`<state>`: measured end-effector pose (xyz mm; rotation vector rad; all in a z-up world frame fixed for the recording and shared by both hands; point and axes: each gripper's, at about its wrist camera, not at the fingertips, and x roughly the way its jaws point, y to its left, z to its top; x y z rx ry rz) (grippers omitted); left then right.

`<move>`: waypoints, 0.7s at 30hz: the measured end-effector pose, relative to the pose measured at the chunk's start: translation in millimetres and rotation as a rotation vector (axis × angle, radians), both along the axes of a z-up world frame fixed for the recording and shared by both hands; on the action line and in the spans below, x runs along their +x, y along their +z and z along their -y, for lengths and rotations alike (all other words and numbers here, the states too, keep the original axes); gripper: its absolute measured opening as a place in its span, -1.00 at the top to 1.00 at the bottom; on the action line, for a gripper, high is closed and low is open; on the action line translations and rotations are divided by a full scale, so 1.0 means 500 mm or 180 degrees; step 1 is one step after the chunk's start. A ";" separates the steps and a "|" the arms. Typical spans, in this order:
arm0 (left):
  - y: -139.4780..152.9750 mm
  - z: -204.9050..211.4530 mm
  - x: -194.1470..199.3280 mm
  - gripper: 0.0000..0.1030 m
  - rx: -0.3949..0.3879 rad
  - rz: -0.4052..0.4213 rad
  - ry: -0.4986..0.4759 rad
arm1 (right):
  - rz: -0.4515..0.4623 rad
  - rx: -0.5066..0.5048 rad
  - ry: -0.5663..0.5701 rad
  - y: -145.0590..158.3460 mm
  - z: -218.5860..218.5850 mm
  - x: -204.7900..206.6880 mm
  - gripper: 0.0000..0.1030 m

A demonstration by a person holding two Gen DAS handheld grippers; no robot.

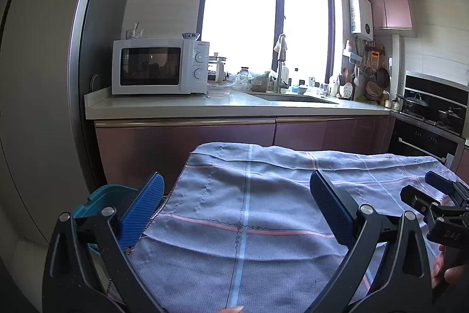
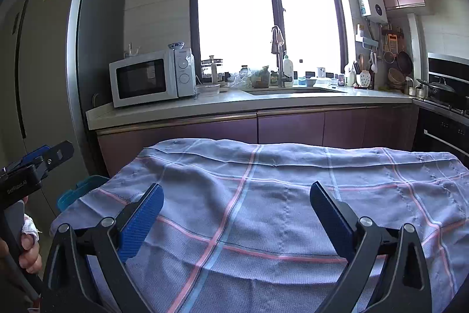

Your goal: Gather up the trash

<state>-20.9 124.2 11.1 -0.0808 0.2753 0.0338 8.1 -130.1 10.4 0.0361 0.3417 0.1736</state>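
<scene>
From the left wrist view, the left gripper (image 1: 236, 195) stood with jaws spread wide and nothing between them, above a checked cloth (image 1: 263, 210) covering the tabletop; a teal bin (image 1: 108, 200) sat just beside the cloth's left edge. From the right wrist view, the right gripper (image 2: 236, 204) likewise had its jaws wide apart and empty over the cloth, while a hand (image 2: 27, 248) at the left edge held a crumpled white tissue (image 2: 30, 228).

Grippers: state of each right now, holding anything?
Left gripper: open, blue-padded jaws wide apart, nothing between them.
Right gripper: open, jaws wide apart, nothing held, over the checked grey-blue tablecloth.
</scene>
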 end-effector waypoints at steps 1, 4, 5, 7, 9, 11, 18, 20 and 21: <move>-0.002 0.005 0.000 -0.91 0.0006 0.0002 -0.0008 | 0.0003 -0.0019 -0.0036 -0.001 0.001 -0.001 -0.88; -0.006 0.012 0.009 -0.91 0.0028 -0.0012 -0.0027 | 0.0014 -0.0043 -0.0106 -0.001 0.008 -0.004 -0.88; -0.009 0.015 0.011 -0.91 0.0030 -0.0025 -0.0041 | 0.0012 -0.0041 -0.0118 -0.002 0.010 -0.005 -0.88; -0.013 0.020 0.018 -0.91 0.0038 -0.0046 -0.0059 | -0.0002 -0.0028 -0.0137 -0.004 0.016 -0.003 -0.88; -0.015 0.022 0.027 -0.91 0.0047 -0.0069 -0.0072 | -0.0009 -0.0023 -0.0149 -0.006 0.018 -0.001 -0.88; -0.020 0.024 0.032 -0.91 0.0046 -0.0076 -0.0089 | -0.0028 -0.0027 -0.0165 -0.009 0.020 0.001 -0.88; -0.025 0.031 0.041 -0.91 0.0068 -0.0090 -0.0118 | -0.0031 -0.0026 -0.0181 -0.013 0.025 0.004 -0.88; -0.027 0.033 0.044 -0.91 0.0072 -0.0097 -0.0129 | -0.0033 -0.0029 -0.0189 -0.013 0.027 0.003 -0.88; -0.026 0.034 0.045 -0.91 0.0076 -0.0094 -0.0130 | -0.0026 -0.0028 -0.0194 -0.013 0.027 0.002 -0.88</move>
